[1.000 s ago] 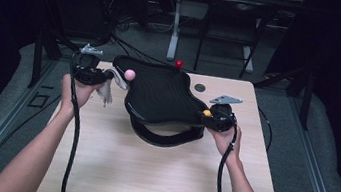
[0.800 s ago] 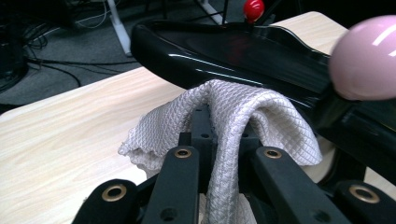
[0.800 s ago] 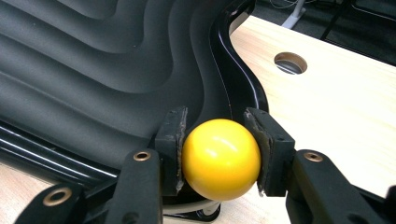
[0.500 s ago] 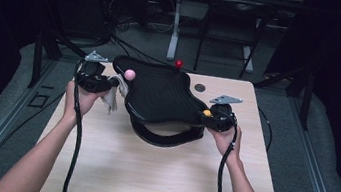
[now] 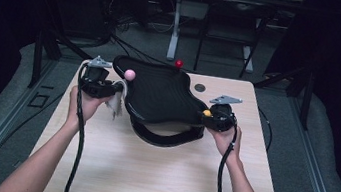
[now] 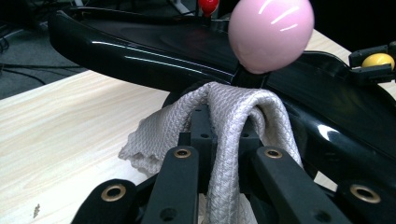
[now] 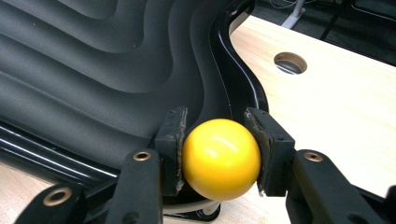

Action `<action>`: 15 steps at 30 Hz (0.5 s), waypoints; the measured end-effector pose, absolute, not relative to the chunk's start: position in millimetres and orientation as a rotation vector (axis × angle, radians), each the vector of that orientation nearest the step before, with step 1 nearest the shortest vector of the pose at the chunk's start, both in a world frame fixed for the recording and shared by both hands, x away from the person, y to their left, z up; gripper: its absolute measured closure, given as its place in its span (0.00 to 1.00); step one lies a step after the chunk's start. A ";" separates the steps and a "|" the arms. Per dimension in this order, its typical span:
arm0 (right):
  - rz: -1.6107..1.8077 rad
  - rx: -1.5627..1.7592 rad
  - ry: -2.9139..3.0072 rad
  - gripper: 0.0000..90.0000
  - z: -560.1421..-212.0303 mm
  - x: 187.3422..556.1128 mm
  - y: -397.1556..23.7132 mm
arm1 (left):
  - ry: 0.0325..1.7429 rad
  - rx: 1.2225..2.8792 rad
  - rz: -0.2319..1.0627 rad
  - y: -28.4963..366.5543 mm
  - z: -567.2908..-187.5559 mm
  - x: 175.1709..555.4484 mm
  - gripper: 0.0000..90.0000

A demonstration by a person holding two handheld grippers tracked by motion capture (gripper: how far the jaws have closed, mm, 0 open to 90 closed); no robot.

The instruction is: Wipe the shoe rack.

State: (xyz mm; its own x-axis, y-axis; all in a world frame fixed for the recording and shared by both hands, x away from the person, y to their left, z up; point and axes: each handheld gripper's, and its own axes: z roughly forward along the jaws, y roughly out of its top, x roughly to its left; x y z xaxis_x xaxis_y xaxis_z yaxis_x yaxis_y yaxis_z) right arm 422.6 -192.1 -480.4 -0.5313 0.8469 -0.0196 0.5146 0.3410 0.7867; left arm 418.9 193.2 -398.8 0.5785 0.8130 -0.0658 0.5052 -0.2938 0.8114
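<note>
High view: a black, wave-ribbed tray [image 5: 160, 97] on its curved stand is seen at the middle of the pale wooden table [image 5: 157, 175], flanked by both hand-held tools. The left gripper [image 5: 109, 89] has been carried a short way toward the far edge of the table since a second ago, from the tray's near-left flank up to its pink knob [image 5: 130, 74], a light cloth [image 5: 116, 102] hanging from it. The right gripper [image 5: 210, 115] has been kept where it was, at the yellow knob [image 5: 206, 113] on the tray's right rim. A red knob [image 5: 179, 64] is seen at the far edge.

Left gripper view: the jaws are shown pinched fully together on a fold of the woven cloth [image 6: 233, 135], which is draped just under the pink knob [image 6: 271, 32] and against its black stem. The wiping appears to have been shifted to this knob and the rim beside it.

Right gripper view: the yellow knob [image 7: 221, 158] is clamped between the two padded jaws, held part-way open by the ball itself. The tray [image 7: 93, 70] is thereby judged to be steadied while the cloth is worked.
</note>
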 end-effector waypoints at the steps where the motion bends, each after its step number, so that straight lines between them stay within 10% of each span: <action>1: 1.049 1.192 2.182 0.66 -480.5 422.7 -192.1 | 1.057 1.965 0.462 194.2 -398.3 418.9 0.92; 15: 1.054 1.187 2.177 0.66 -480.9 422.9 -191.6 | 1.102 1.943 0.508 209.2 -388.0 429.9 0.92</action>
State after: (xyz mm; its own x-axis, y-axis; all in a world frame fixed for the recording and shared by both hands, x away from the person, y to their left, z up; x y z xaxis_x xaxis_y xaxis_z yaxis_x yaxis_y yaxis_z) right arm 422.9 -191.6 -480.9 -0.5326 0.8461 -0.0217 0.5076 0.3399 0.7917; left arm 429.9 209.2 -388.0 0.5343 0.8438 -0.0500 0.5104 -0.2750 0.8148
